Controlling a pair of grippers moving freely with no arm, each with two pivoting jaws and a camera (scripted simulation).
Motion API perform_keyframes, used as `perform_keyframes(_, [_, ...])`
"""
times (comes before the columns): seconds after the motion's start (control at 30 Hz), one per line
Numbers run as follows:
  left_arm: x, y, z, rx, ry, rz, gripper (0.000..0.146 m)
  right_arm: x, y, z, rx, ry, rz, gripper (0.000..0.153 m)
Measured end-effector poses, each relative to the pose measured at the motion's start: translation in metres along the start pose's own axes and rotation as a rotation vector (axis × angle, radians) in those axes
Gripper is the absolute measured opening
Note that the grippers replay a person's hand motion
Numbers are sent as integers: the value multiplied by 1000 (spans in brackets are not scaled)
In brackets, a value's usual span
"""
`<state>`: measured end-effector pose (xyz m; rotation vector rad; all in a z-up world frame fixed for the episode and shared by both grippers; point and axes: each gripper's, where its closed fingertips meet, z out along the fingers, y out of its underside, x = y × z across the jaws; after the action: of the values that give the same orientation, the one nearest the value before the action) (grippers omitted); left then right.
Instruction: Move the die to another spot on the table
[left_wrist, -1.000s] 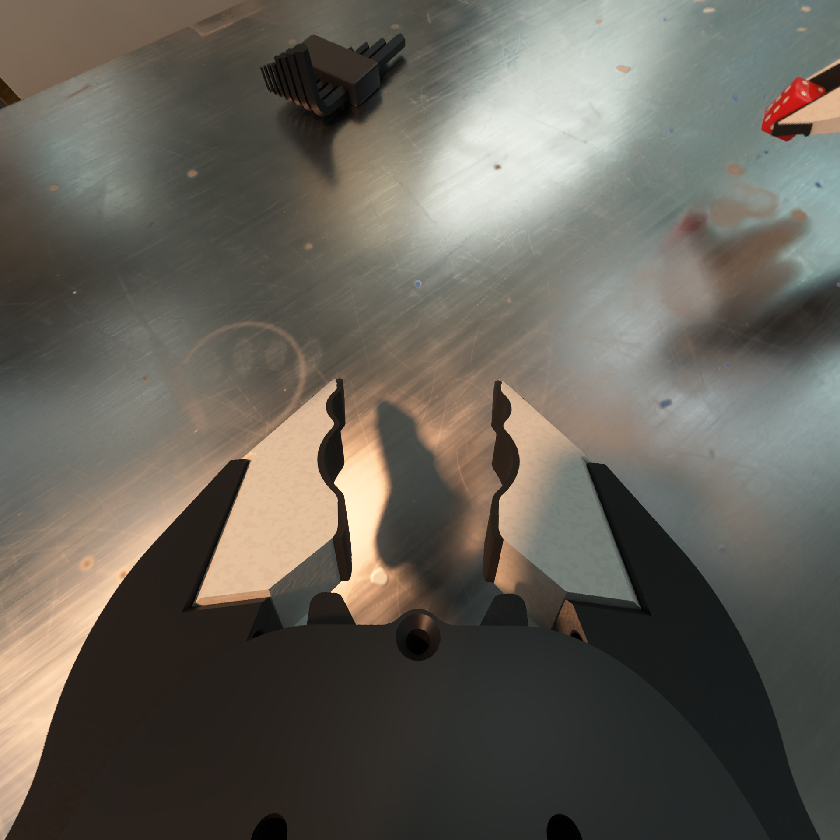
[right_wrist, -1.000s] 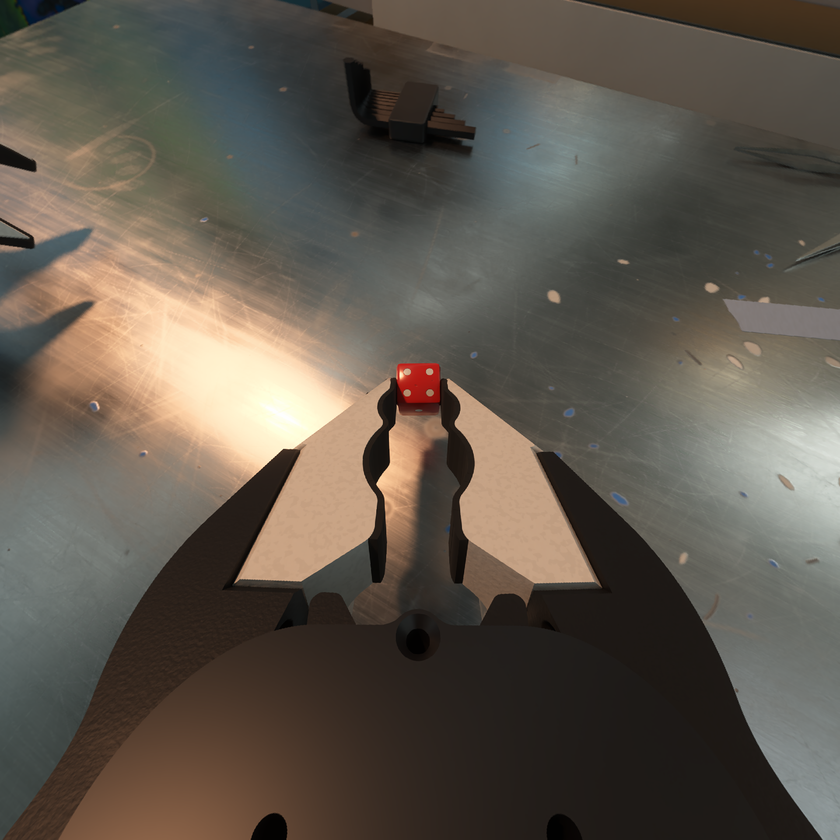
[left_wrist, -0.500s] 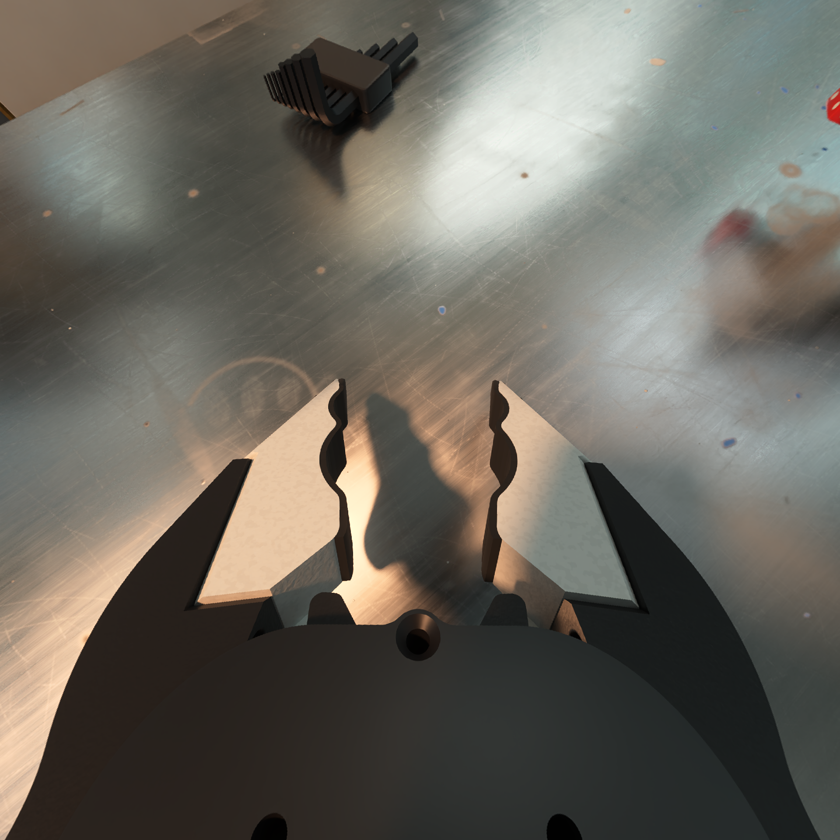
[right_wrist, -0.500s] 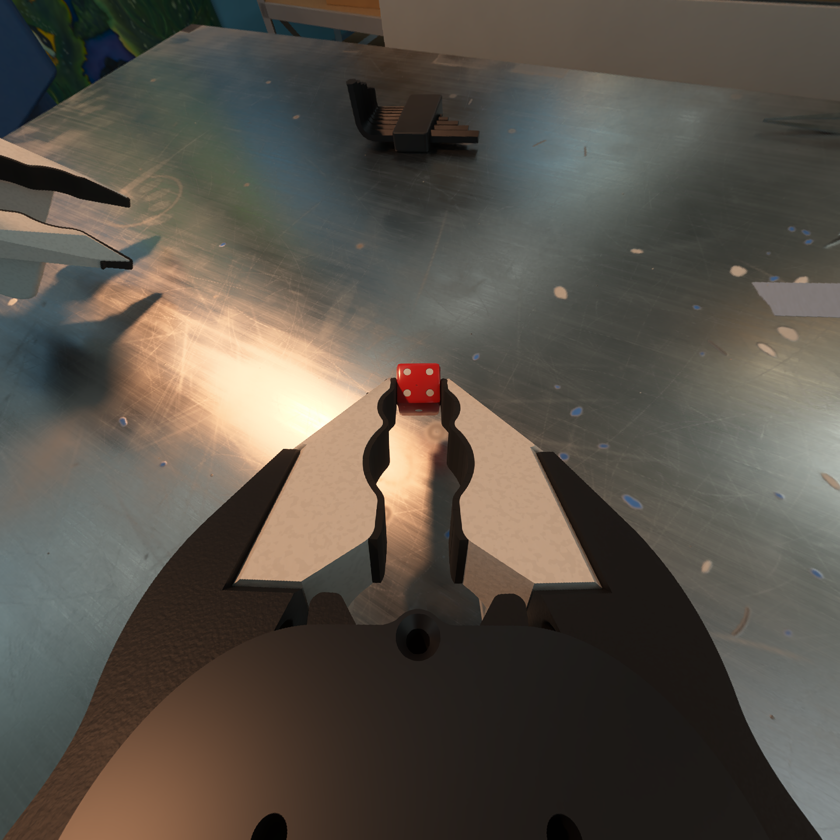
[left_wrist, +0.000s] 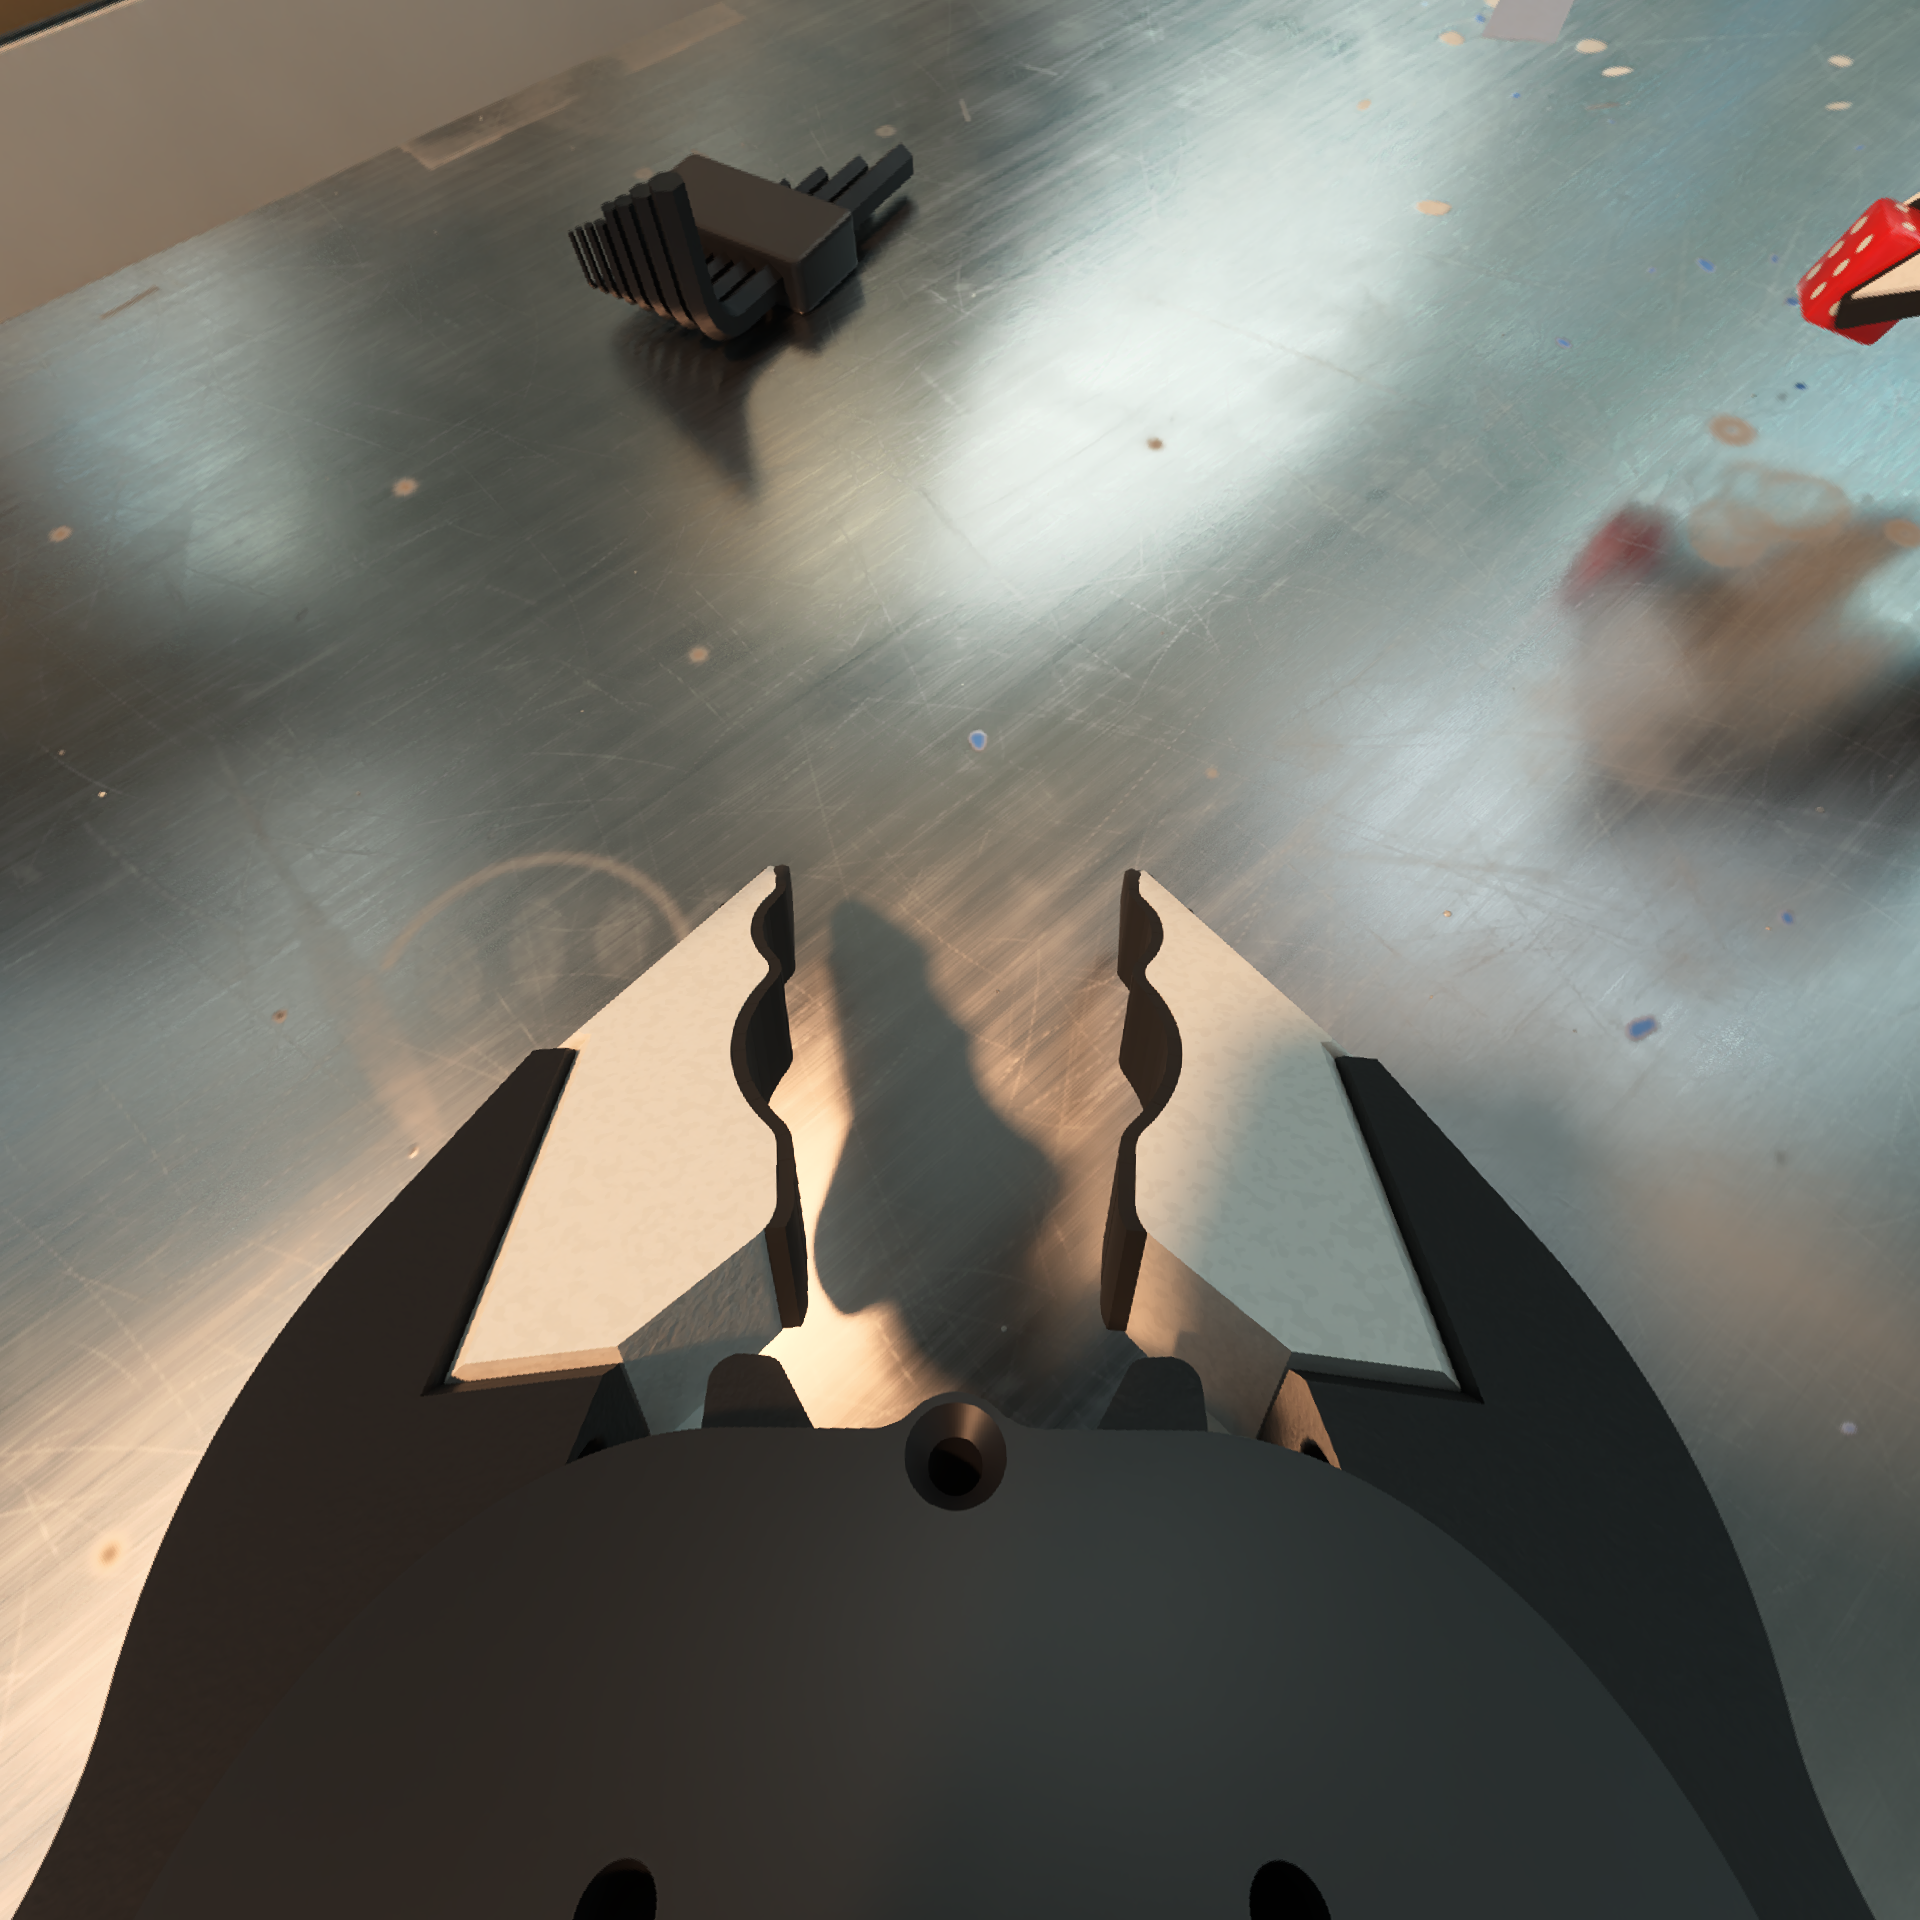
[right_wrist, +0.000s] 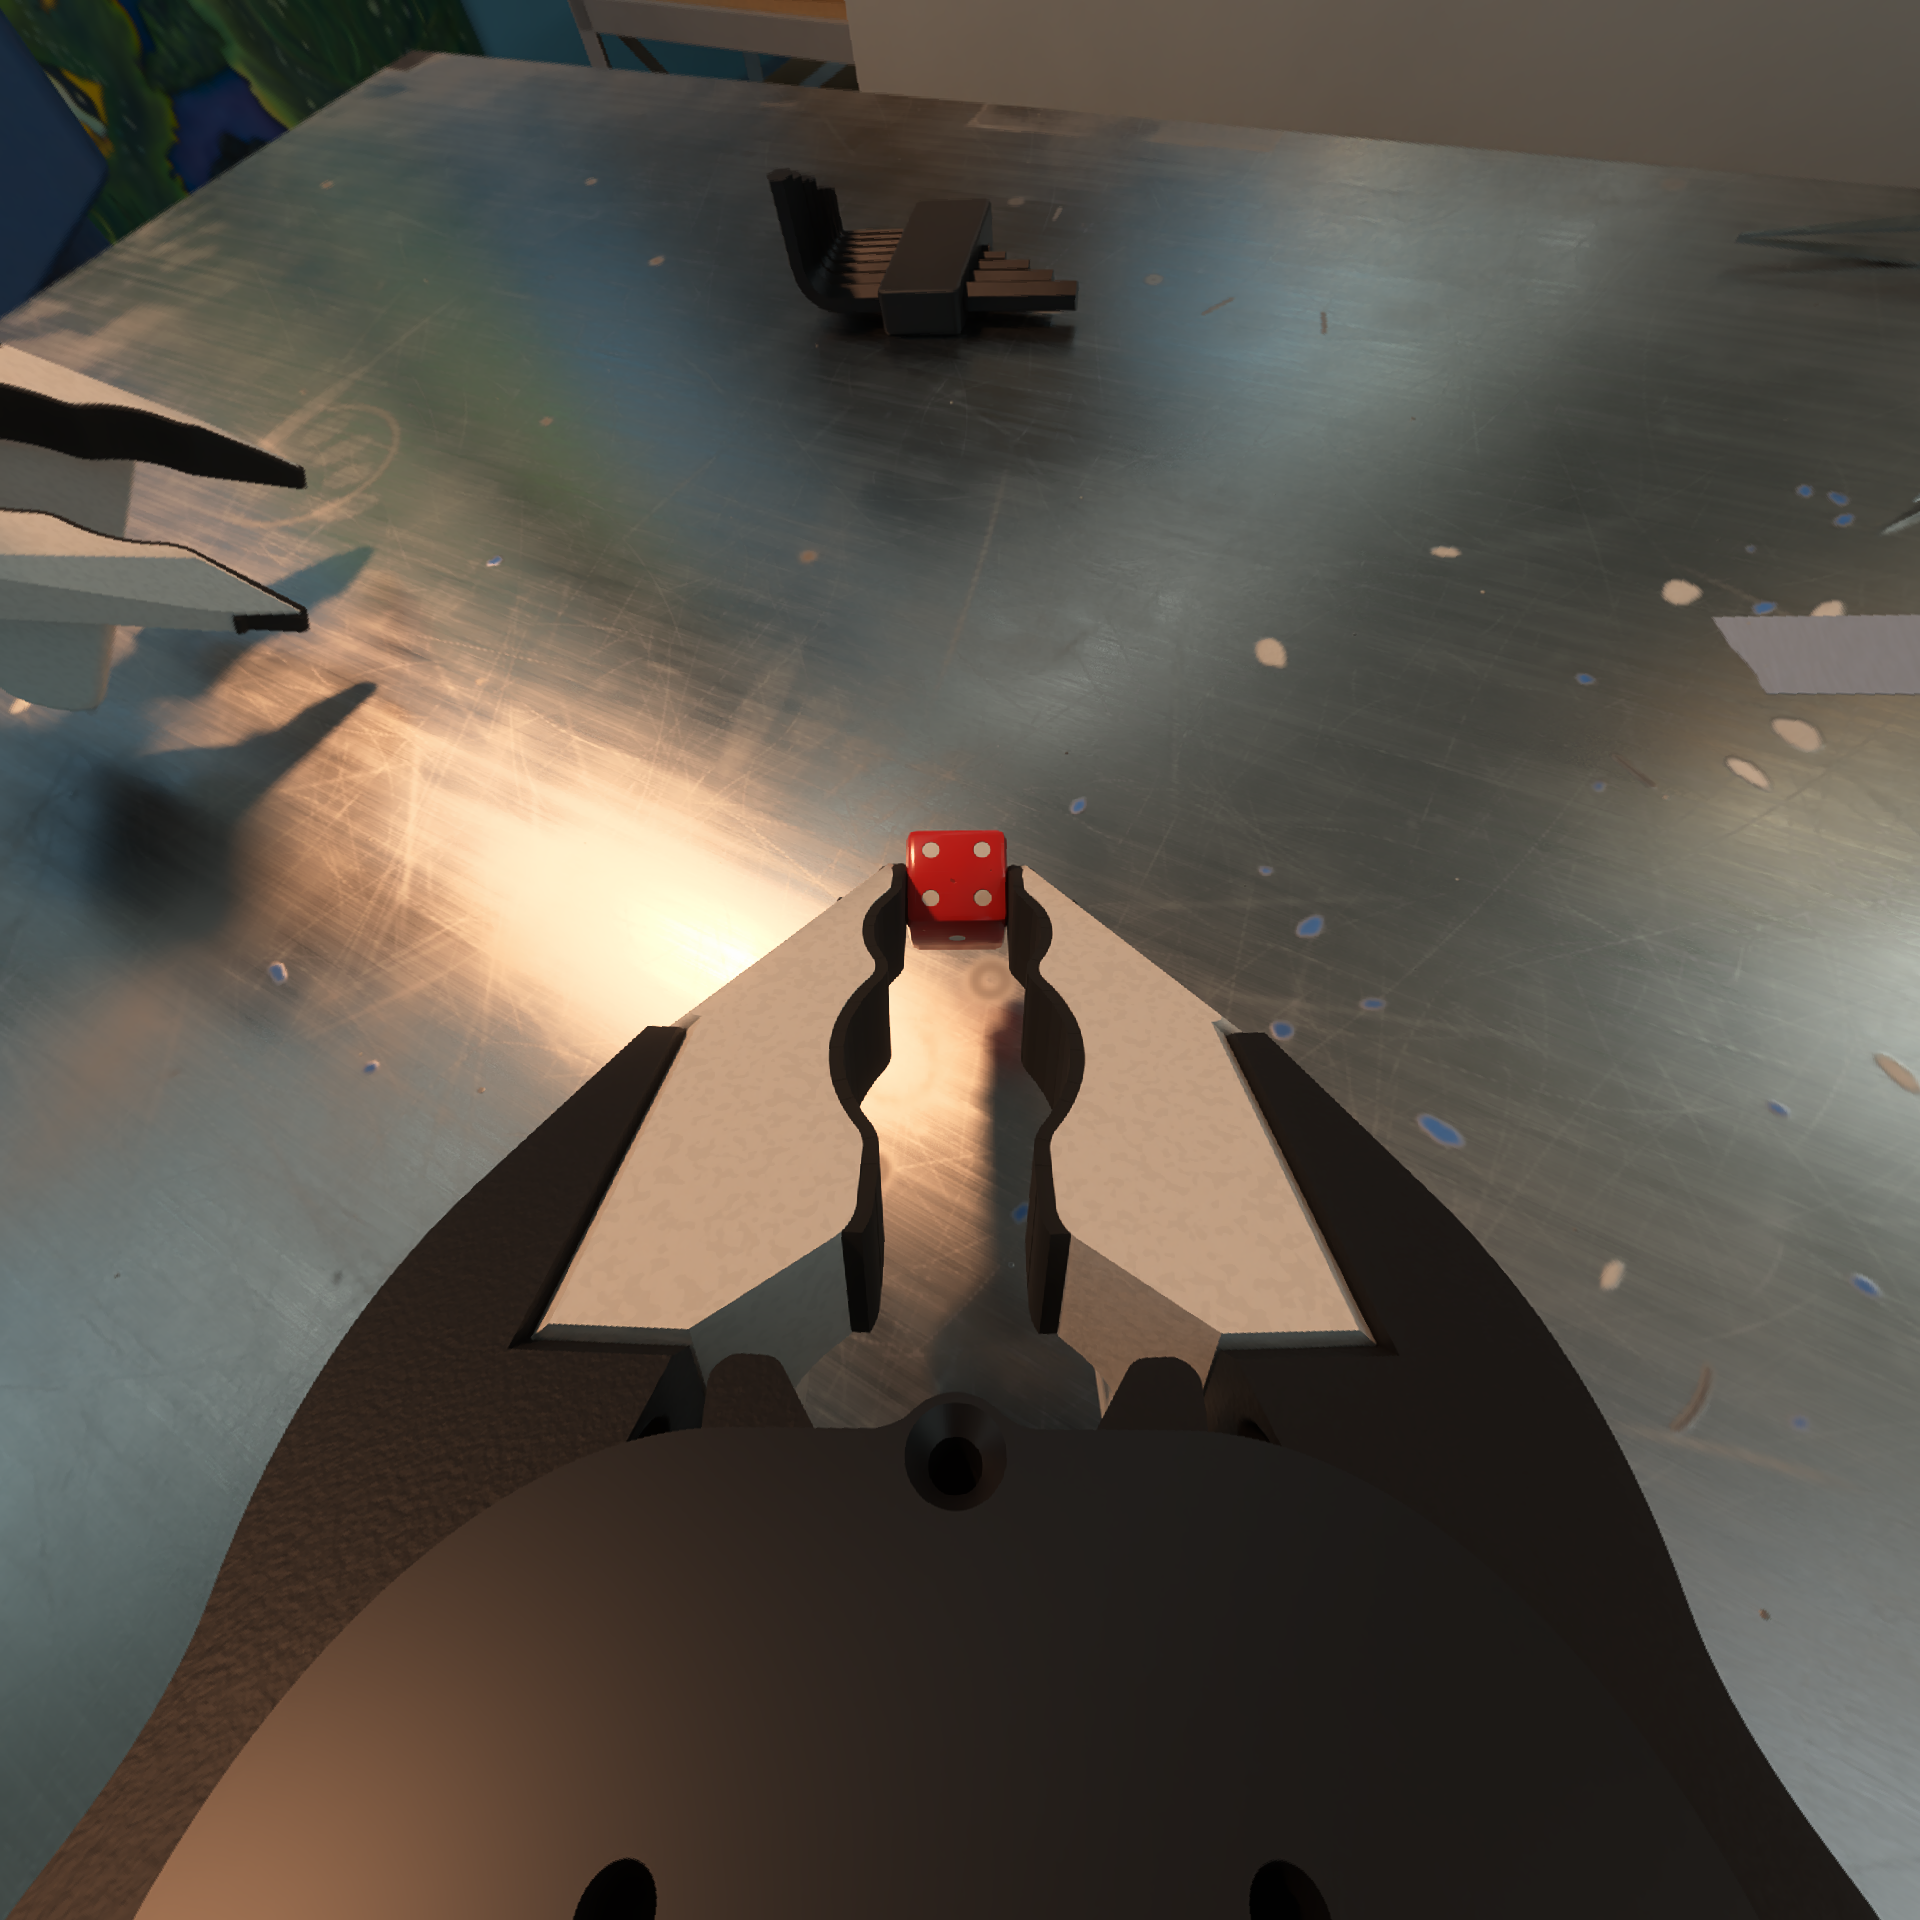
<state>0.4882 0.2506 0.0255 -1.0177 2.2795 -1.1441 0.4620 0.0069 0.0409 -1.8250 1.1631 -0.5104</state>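
Note:
A small red die (right_wrist: 956, 878) with white pips is pinched between the tips of my right gripper (right_wrist: 956, 883), which is shut on it and holds it above the metal table (right_wrist: 1351, 436). The die also shows at the right edge of the left wrist view (left_wrist: 1860, 265), in the other gripper's tips, with its blurred red reflection on the table below. My left gripper (left_wrist: 954, 883) is open and empty, low over the table. Its fingers (right_wrist: 208, 613) show at the left edge of the right wrist view.
A black hex key set (left_wrist: 727, 244) lies at the far side of the table; it also shows in the right wrist view (right_wrist: 925, 265). A pale paper scrap (right_wrist: 1829, 649) lies at the right. The table's far edge (right_wrist: 1351, 130) meets a wall.
My right gripper has carried the die higher and to the left, toward the left gripper, which shows more in its view. The left gripper has shifted slightly and stays open.

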Motion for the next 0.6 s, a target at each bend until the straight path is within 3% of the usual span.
perform_keyframes(0.43, [9, -9, 12, -5, 137, 48, 64, -3, -1, -2, 10, -23, 0, 19])
perform_keyframes(0.6, [11, -7, 12, 1, 177, -7, 64, -7, 7, 0, -47, -63, 11, 19])
